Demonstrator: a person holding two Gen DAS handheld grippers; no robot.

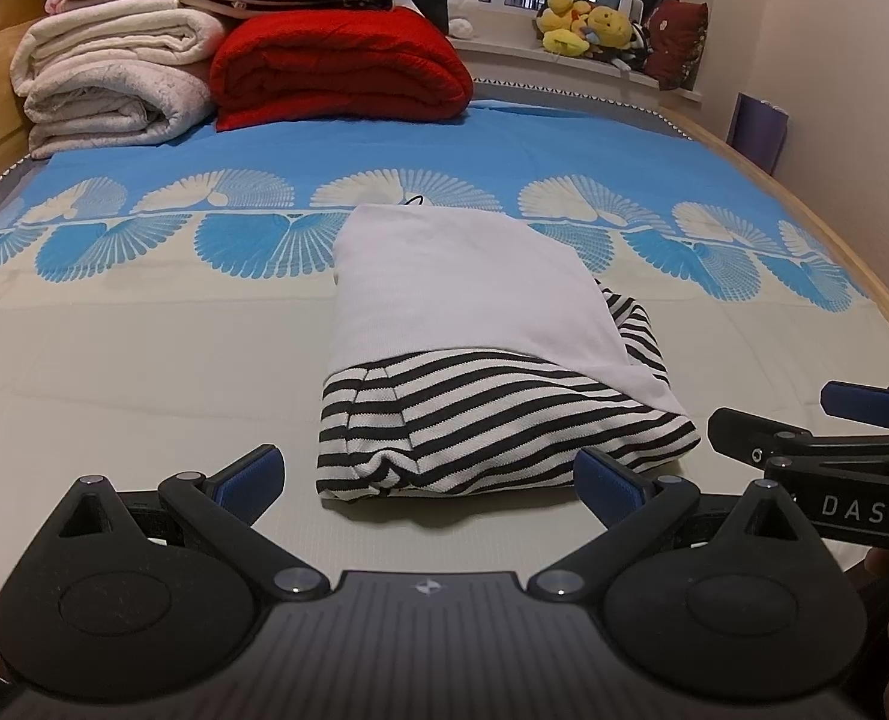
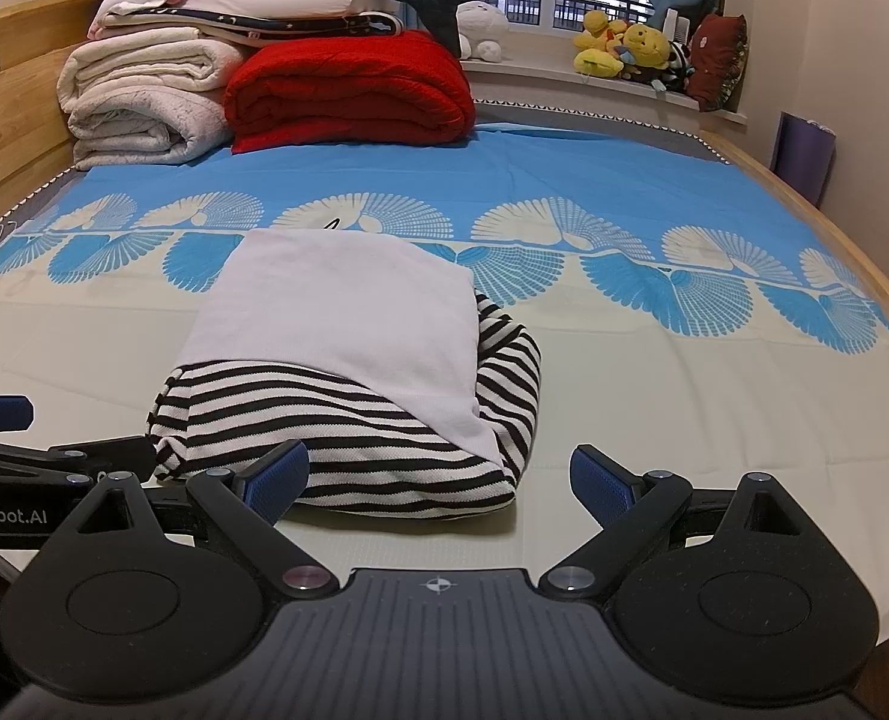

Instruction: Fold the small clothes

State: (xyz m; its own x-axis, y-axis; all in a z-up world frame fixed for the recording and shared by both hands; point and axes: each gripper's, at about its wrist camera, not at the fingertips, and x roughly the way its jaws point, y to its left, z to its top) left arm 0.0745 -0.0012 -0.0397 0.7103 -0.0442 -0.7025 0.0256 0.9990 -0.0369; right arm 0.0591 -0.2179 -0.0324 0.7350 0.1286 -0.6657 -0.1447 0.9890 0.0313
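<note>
One folded striped garment (image 1: 492,420) on bed (image 1: 144,348), mostly hidden under one white cloth (image 1: 468,294). Two tools, left tool (image 1: 429,480) and right tool (image 2: 438,480), both wide, empty.

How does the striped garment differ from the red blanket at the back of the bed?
The striped garment is black-and-white striped with a plain white panel on top; the red blanket is solid red. The garment is a small flat bundle; the blanket is a thick, bulky roll. The garment lies alone just ahead of the open left gripper and right gripper; the blanket sits far back beside stacked white bedding. Both are folded and rest on the bed.
</note>
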